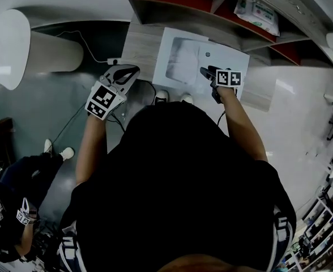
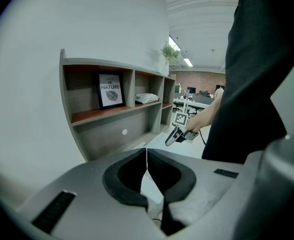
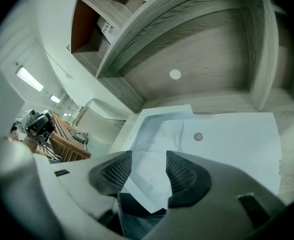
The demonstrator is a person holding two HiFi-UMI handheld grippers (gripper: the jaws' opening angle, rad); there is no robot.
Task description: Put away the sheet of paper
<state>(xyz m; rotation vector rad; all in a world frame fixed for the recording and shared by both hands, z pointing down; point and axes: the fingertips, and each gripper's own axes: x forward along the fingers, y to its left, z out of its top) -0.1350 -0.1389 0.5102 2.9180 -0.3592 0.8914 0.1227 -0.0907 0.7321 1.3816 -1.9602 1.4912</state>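
one sheet of paper (image 3: 156, 136), pale and creased, lies on the one white folder (image 3: 239, 149), left of its single round snap (image 3: 198, 136). the sheet's near corner runs off the ledge and shows in the gap of my right gripper (image 3: 149, 158). that claw is released, its two jaws well apart either side of the corner, and i can't tell if either touches it. the folder rests on the wooden ledge (image 1: 138, 49) at the foot of the shelf unit (image 3: 202, 49). my left gripper (image 2: 147, 151) is clenched, tips meeting on nothing, held off to the left of the folder. on the shelves i count one framed print (image 2: 110, 90), one packet (image 2: 147, 98) and, on top, one plant (image 2: 170, 54).
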